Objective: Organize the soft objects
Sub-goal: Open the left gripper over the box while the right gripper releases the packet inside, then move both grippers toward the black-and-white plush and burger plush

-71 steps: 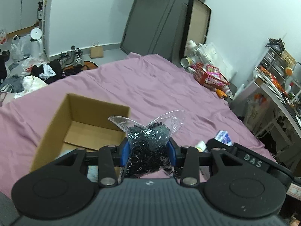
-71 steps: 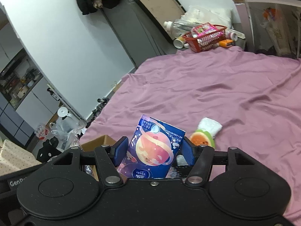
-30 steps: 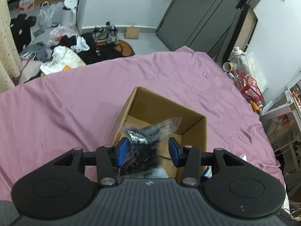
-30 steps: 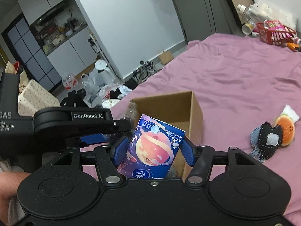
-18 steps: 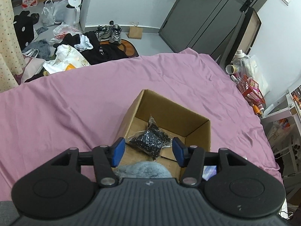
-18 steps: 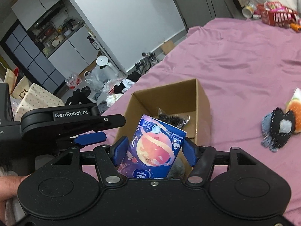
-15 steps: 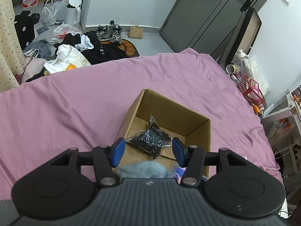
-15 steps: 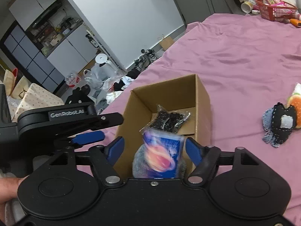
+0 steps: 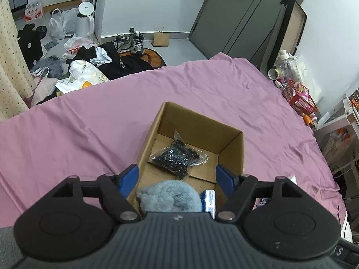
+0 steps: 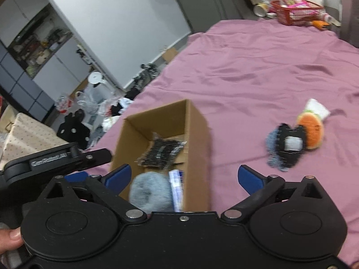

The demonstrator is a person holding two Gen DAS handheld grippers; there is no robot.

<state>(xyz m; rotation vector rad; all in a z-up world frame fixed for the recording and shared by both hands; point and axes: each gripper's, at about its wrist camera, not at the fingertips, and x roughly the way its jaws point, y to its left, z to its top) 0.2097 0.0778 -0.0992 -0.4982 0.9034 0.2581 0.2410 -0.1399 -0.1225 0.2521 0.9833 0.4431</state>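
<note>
Now both grippers stand empty with jaws spread wide: the left gripper (image 9: 177,179) hangs over the cardboard box (image 9: 231,148) at the centre of its frame, the right gripper (image 10: 182,178) above the box's near edge. Inside lie the bag of black beads (image 9: 178,157), a grey-blue fluffy ball (image 9: 168,196) and the tissue pack (image 10: 176,187). The next pick, judging by the task, is the dark knitted toy (image 10: 285,144) and orange plush (image 10: 310,130) at the right of the right-wrist frame on the purple sheet (image 10: 258,67); the right gripper should swing there, tilt down and close gently around one soft body.
</note>
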